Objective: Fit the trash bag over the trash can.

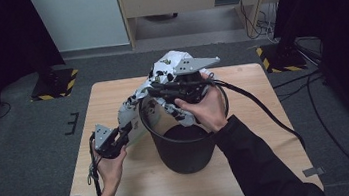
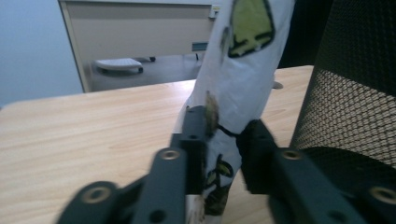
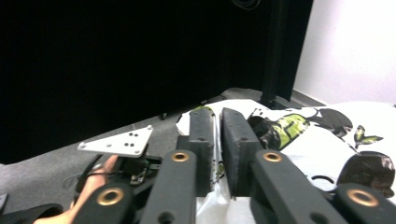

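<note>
A white plastic bag (image 1: 166,66) printed with black and green shapes hangs over the far-left rim of a black mesh bin (image 1: 185,152) in the middle of the table. My left gripper (image 1: 128,130) is shut on the bag's lower left edge, beside the bin. In the left gripper view the jaws (image 2: 223,129) pinch the bag (image 2: 243,70), with the bin's mesh wall (image 2: 348,98) at the right. My right gripper (image 1: 155,90) is above the bin's rim and is shut on the bag's upper part. In the right gripper view the jaws (image 3: 218,119) clamp a fold of the bag (image 3: 322,140).
The bin stands on a light wooden table (image 1: 122,185) with bare room in front and at both sides. A thick black cable (image 1: 264,109) trails from the right gripper across the table's right side. The left gripper's grey plate (image 3: 119,141) and a hand appear in the right gripper view.
</note>
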Available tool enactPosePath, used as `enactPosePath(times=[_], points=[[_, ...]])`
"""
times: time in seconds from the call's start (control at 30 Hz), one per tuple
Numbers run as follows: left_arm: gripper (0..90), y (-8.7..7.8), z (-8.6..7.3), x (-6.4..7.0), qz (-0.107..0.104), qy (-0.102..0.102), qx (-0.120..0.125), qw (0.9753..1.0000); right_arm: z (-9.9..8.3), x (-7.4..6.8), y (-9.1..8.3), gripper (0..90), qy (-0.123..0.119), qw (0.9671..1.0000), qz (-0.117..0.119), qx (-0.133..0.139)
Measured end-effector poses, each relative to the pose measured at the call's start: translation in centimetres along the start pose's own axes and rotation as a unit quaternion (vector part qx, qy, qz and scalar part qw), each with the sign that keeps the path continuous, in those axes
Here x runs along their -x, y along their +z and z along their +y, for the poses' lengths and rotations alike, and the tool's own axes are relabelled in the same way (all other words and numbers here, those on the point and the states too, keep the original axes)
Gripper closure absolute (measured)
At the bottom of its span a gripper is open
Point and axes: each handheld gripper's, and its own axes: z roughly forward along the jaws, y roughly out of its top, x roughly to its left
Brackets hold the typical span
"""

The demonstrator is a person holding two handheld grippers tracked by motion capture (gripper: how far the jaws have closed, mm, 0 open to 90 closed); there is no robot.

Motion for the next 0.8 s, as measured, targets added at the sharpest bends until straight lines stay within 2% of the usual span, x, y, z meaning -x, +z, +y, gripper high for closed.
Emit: enactPosePath(times=[0.03, 0.1, 0.17, 0.2, 0.27, 0.3, 0.4, 0.43, 0.5, 0.53, 0.57, 0.6, 0.67, 0.73, 0.8], points=[[82.1, 0.0, 0.0, 0.0, 0.0, 0.0, 0.0, 1.0, 0.0, 0.0, 0.0, 78.3, 0.0, 1.0, 0.0, 0.0], [84.4, -0.1, 0.0, -0.2, 0.0, -0.003, -0.001, 1.0, 0.2, -0.1, -0.4, 71.4, 0.006, 0.9998, 0.014, 0.009], [86.4, -0.2, -0.1, -0.4, 0.004, -0.003, -0.004, 1.0, 0.6, -0.2, -1.0, 63.9, 0.017, 0.9993, 0.021, 0.026], [87.2, -0.2, -0.2, -0.5, 0.004, -0.01, -0.002, 0.9999, 1.1, -0.1, -1.7, 56.7, 0.024, 0.9984, 0.023, 0.046], [87.4, -0.2, -0.2, -0.6, 0.005, -0.008, -0.002, 0.9999, 1.3, 0.0, -1.9, 55.3, 0.026, 0.998, 0.021, 0.054], [87.4, -0.2, -0.2, -0.6, 0.006, -0.007, -0.002, 1.0, 2.0, 0.7, -2.5, 48.2, 0.03, 0.9967, 0.001, 0.075], [87.4, -0.2, -0.1, -0.5, 0.006, -0.005, 0.002, 1.0, 2.6, 2.0, -2.3, 42.1, 0.026, 0.9943, -0.05, 0.091], [87.4, -0.2, -0.1, -0.5, 0.003, -0.006, 0.004, 1.0, 2.6, 2.0, -2.3, 42.1, 0.026, 0.9943, -0.05, 0.091], [87.4, -0.2, -0.1, -0.5, 0.0, -0.006, 0.007, 1.0, 2.7, 3.3, -1.5, 40.0, 0.02, 0.9936, -0.085, 0.072], [87.4, -0.3, 0.0, -0.5, -0.004, -0.009, 0.013, 0.9999, 2.1, 4.6, 0.0, 39.2, -0.001, 0.9939, -0.108, 0.021], [87.3, -0.3, 0.0, -0.5, -0.004, -0.009, 0.013, 0.9999, 2.1, 4.6, 0.0, 39.2, -0.001, 0.9939, -0.108, 0.021], [87.3, -0.4, 0.1, -0.5, -0.006, -0.011, 0.02, 0.9997, 1.3, 5.0, 1.1, 40.7, -0.019, 0.9927, -0.117, -0.02], [87.3, -0.5, 0.2, -0.5, -0.007, -0.013, 0.025, 0.9996, 1.0, 5.0, 1.5, 41.2, -0.027, 0.9925, -0.115, -0.03], [87.3, -0.7, 0.4, -0.7, -0.006, -0.015, 0.031, 0.9994, -0.2, 5.1, 2.2, 42.9, -0.005, 0.9941, -0.097, -0.047], [87.3, -1.0, 0.7, -0.8, -0.004, -0.02, 0.04, 0.999, -1.5, 5.4, 2.6, 41.5, -0.003, 0.9912, -0.104, -0.082]])
